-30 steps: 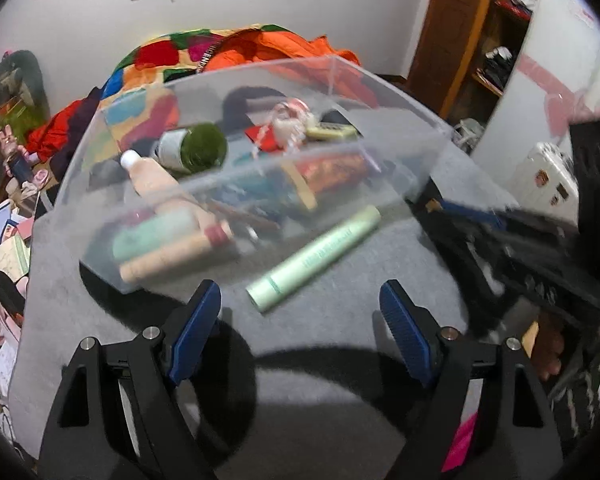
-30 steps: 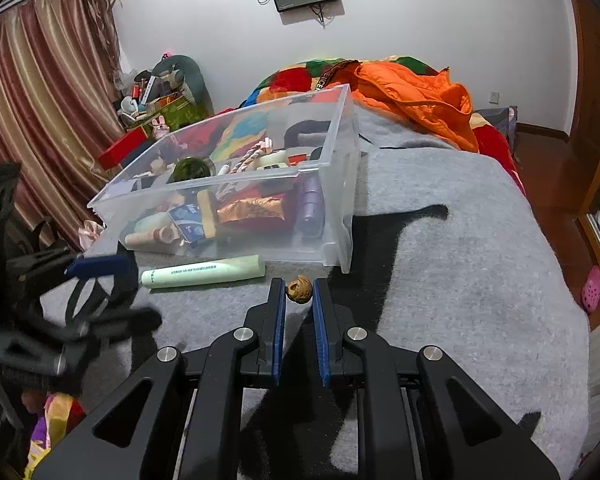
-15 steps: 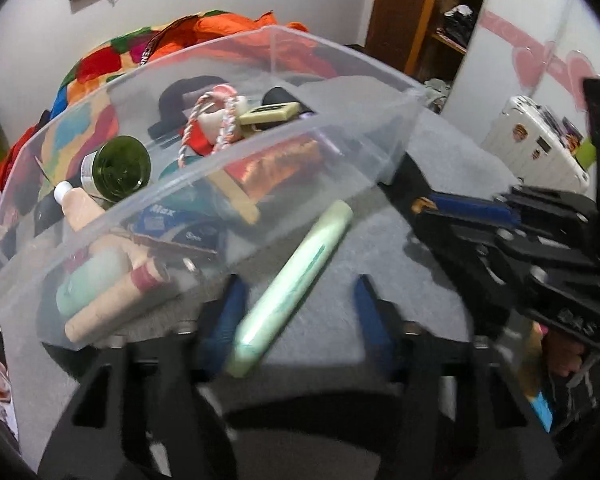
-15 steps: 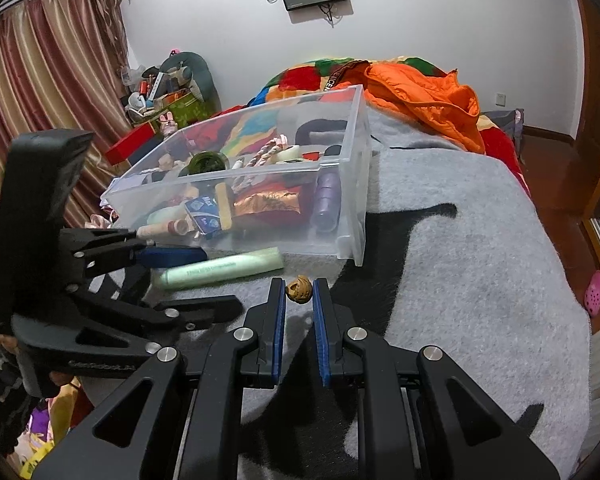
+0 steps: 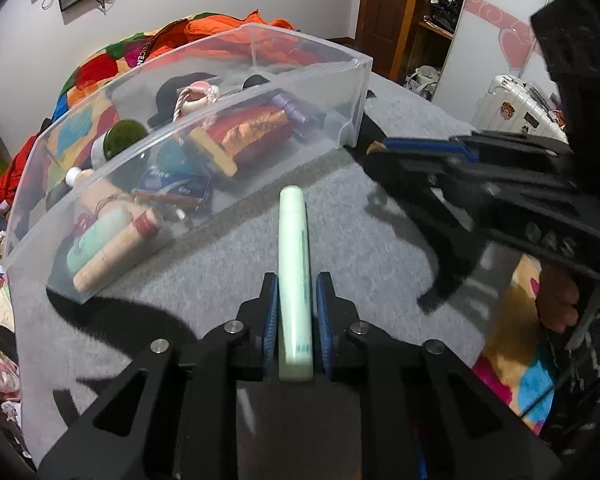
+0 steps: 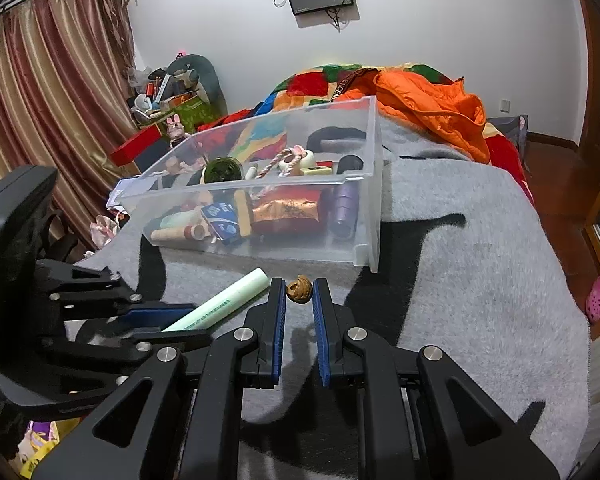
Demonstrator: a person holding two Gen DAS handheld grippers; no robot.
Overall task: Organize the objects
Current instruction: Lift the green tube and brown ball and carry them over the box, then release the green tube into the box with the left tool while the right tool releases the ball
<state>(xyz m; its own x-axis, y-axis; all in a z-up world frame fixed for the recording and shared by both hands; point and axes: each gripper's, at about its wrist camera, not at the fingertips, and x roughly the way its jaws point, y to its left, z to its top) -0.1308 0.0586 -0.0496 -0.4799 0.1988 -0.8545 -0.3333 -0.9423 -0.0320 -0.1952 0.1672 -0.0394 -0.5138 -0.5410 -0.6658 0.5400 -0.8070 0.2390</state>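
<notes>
A pale green tube lies lengthwise between the jaws of my left gripper, which is shut on it just above the grey blanket; it also shows in the right wrist view. My right gripper is shut on a small brown carved nut near its fingertips; it shows at the right in the left wrist view. A clear plastic bin full of bottles, packets and toys stands just beyond both grippers.
The grey blanket covers the bed. An orange quilt is piled behind the bin. A white suitcase and wooden shelves stand at the right. Curtains and clutter fill the left.
My left gripper moved forward over the green tube and closed on it. The right gripper kept hold of the nut and moved slightly closer to the bin.
</notes>
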